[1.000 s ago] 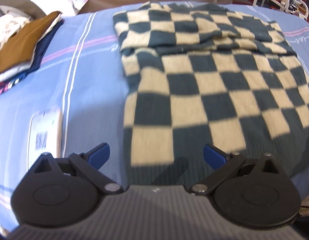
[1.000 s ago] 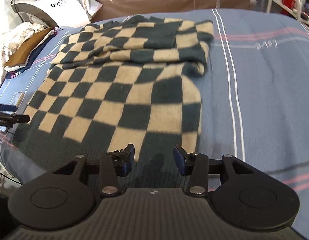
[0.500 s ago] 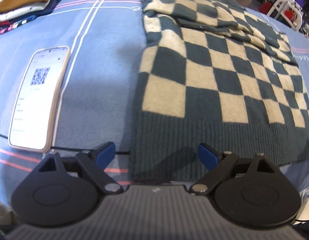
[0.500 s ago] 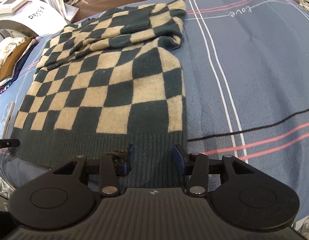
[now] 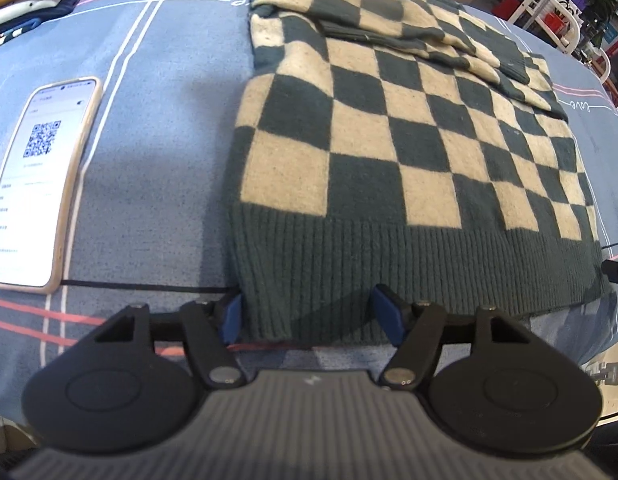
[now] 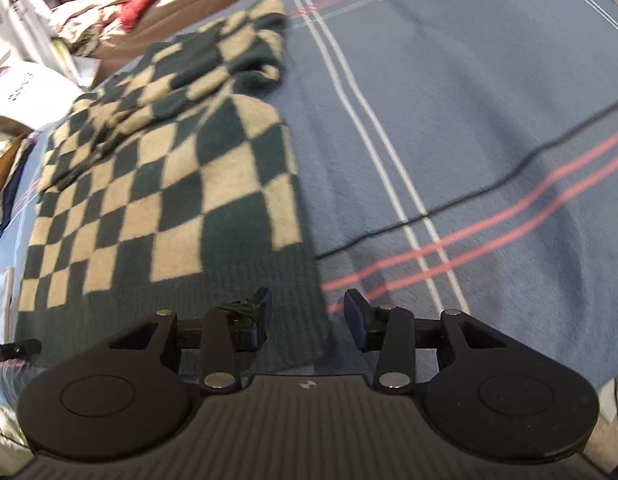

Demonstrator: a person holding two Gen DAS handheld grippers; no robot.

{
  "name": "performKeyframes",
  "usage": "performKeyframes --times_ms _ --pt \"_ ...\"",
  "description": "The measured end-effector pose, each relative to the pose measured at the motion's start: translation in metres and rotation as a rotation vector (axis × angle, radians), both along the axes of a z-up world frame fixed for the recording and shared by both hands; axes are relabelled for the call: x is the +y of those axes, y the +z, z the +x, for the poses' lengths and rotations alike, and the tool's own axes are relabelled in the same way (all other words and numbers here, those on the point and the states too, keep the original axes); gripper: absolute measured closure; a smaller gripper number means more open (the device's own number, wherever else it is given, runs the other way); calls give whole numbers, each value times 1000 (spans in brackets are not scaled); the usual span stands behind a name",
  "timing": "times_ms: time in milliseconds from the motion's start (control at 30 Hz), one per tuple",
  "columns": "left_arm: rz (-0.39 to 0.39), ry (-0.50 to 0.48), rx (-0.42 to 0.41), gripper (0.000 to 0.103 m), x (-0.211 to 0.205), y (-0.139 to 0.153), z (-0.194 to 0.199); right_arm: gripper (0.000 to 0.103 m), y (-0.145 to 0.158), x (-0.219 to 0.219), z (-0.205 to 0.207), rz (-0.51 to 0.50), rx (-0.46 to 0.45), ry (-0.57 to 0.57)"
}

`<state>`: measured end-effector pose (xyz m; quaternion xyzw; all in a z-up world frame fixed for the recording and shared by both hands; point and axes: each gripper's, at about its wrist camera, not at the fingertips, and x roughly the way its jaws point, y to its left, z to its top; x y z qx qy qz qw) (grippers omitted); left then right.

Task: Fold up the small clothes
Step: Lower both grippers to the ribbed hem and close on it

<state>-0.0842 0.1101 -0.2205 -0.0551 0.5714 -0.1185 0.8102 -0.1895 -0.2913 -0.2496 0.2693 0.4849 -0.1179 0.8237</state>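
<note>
The checkered sweater [image 5: 393,152] lies flat on the bed [image 6: 469,120], sleeves already folded across its top, while the left claw [image 5: 309,316] and right claw [image 6: 305,316], both open, straddle the hem corners ungripped; the body fold remains.

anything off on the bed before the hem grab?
One oddity: a phone lies face up with its screen lit, showing a QR code, on the blue bedsheet just left of the checkered sweater. The sweater lies flat, sleeves folded across the top. Both the left gripper and the right gripper are open at its ribbed hem.
</note>
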Motion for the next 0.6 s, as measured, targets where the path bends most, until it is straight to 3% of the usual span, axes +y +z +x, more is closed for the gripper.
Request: performKeyframes --times_ms 100,200,300,333,367,467,533,600 --pt "-3 -58 1 17 -6 -2 -1 23 -9 -3 -5 86 -2 -4" --pt "30 -103 13 16 -18 -3 -3 23 -12 1 -8 128 -9 -9" --pt "20 -61 13 18 -17 -3 -4 26 -12 2 -9 140 -9 -23" --pt "13 -41 16 24 -15 -3 -2 29 -12 1 -9 143 -7 -25" --pt "8 -19 18 28 -12 -3 -1 38 -12 0 -9 147 -3 -29" --pt "-14 53 31 56 1 -1 2 56 -14 -5 -11 182 0 -51" --pt "-33 118 48 84 12 -2 6 63 -16 -6 -11 193 3 -58" --pt "-52 156 63 89 20 -3 7 74 -16 -6 -10 192 9 -57"
